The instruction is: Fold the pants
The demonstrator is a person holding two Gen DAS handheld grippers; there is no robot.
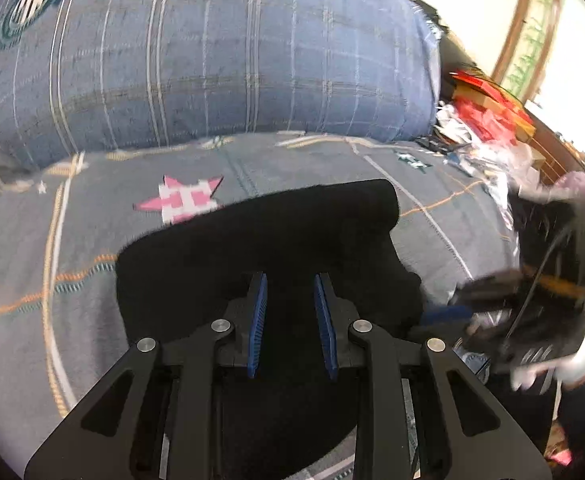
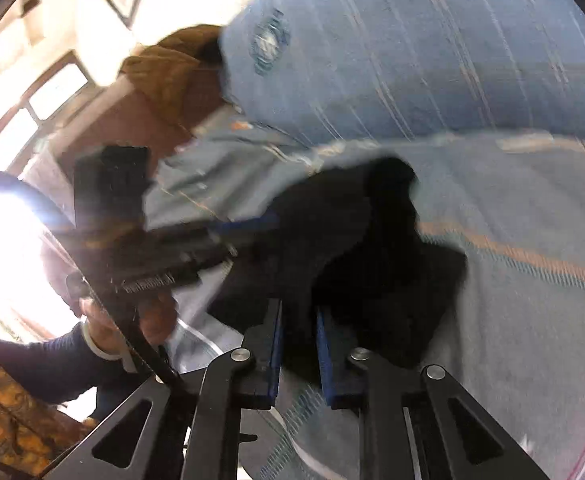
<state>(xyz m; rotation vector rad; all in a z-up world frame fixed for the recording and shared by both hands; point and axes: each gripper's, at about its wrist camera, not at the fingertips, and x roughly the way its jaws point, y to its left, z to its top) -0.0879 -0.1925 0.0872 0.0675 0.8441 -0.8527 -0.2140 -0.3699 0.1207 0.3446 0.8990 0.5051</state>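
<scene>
The black pants (image 1: 260,240) lie bunched in a folded heap on the grey patterned bedspread (image 1: 32,280). My left gripper (image 1: 291,288) hovers over the heap's near side, jaws partly open, nothing clearly between the blue pads (image 1: 258,320). In the right wrist view the pants (image 2: 372,256) spread ahead of my right gripper (image 2: 298,312), whose jaws stand partly open at the cloth's near edge. The right gripper also shows blurred at the right of the left wrist view (image 1: 532,292), and the left gripper at the left of the right wrist view (image 2: 164,248).
A large blue plaid pillow (image 1: 212,52) lies behind the pants. Red boxes and plastic bags (image 1: 488,120) clutter the far right. A brown cushion (image 2: 172,68) and bright windows (image 2: 24,120) show at left in the right wrist view.
</scene>
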